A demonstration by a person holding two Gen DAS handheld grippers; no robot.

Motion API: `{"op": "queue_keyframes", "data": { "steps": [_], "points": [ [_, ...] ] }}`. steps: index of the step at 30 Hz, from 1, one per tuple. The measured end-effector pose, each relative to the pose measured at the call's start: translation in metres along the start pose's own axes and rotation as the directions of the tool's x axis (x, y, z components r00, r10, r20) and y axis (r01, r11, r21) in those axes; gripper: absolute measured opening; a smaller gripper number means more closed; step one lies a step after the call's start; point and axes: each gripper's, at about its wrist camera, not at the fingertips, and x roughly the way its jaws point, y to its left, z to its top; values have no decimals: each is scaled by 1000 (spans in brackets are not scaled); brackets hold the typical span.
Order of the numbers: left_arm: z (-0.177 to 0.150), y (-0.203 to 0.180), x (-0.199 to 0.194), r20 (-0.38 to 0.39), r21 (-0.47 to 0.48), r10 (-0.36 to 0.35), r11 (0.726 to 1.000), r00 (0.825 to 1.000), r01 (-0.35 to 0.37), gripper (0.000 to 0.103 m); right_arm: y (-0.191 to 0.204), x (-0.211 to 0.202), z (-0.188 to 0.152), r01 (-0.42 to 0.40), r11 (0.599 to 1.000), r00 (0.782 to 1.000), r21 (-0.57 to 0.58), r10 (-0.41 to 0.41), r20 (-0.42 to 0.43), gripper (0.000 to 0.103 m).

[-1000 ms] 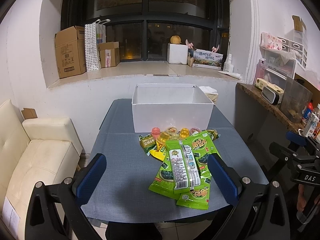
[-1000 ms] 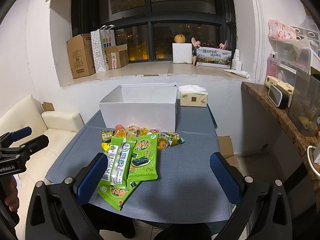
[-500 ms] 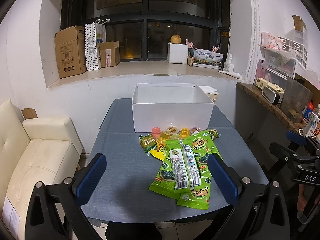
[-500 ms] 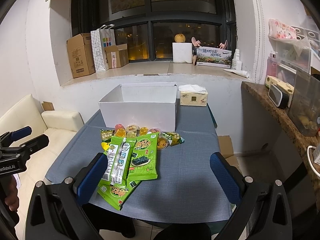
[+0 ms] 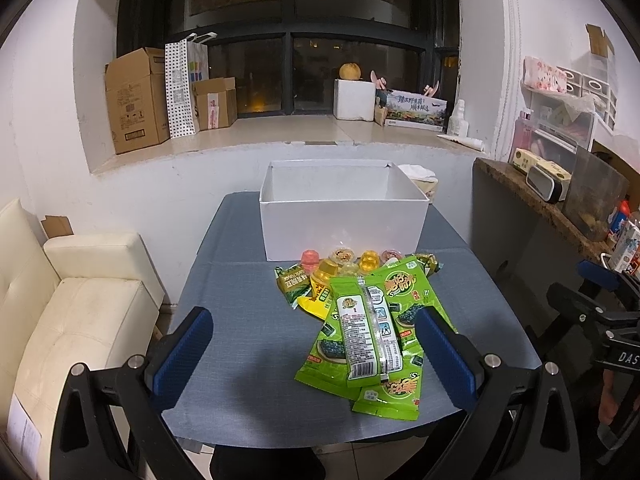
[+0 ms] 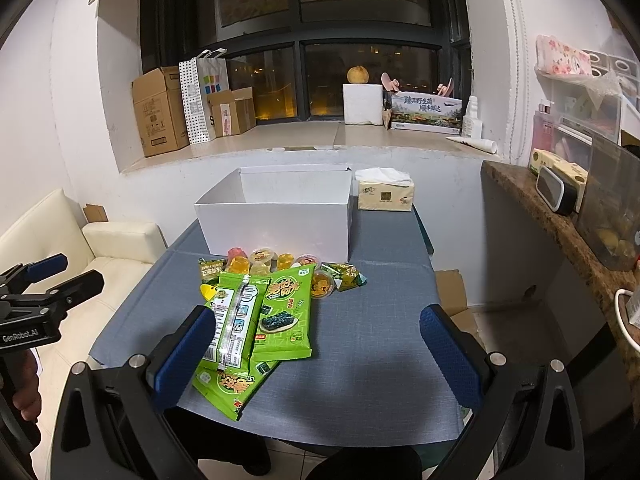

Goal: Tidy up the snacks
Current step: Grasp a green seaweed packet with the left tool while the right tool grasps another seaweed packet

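Snacks (image 5: 362, 322) are all in a heap right in front of the white box (image 5: 342, 222), nothing packed yet as far as I can see, so I'd say I'm at the very start. Both my grippers, left (image 5: 320, 354) and right (image 6: 318, 354), hang wide apart with nothing in them. Next I'd come down on the top green packet (image 6: 234, 326). It's glossy, flat, lying across the others, with little jelly cups (image 5: 348, 258) nearest the box

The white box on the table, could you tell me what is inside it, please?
Only bare inner walls of the white box show; nothing rises above its rim. Its front wall hides the floor, so contents there cannot be ruled out. The snacks lie outside, in front.
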Motion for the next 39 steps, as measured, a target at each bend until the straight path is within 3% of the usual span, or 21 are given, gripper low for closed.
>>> {"op": "queue_keyframes", "data": {
  "steps": [5, 9, 15, 22, 26, 28, 30, 33, 39],
  "points": [
    [0, -7, 36, -67, 2, -12, 1000, 998, 12, 103, -6, 5, -3, 3, 1000, 1000, 15, -3, -10, 103],
    [-4, -14, 89, -174, -15, -7, 1000, 985, 4, 103, -13, 9, -8, 8, 999, 1000, 31, -8, -23, 103],
    [-11, -38, 151, -249, -6, -21, 1000, 968, 20, 103, -24, 20, -19, 18, 998, 998, 67, -14, -62, 103],
    [-22, -66, 208, -340, 74, 92, 995, 936, -71, 103, -34, 30, -28, 37, 996, 994, 87, -28, -102, 103],
    [-26, -66, 213, -342, 54, 64, 997, 937, -48, 100, -39, 34, -31, 20, 994, 993, 106, -7, -118, 103],
    [-26, -65, 213, -342, 58, 64, 997, 938, -47, 82, -41, 37, -32, -1, 993, 991, 121, 17, -129, 103],
    [-24, -61, 210, -339, 51, 59, 998, 939, -44, 72, -40, 41, -33, -3, 992, 990, 125, 21, -140, 103],
    [-20, -50, 207, -336, 6, 7, 1000, 942, -5, 71, -36, 47, -35, 2, 993, 988, 116, 16, -154, 103],
    [-9, -39, 183, -275, -5, -29, 1000, 961, 28, 71, -24, 64, -38, -12, 996, 982, 88, 28, -188, 103]
  ]
}}
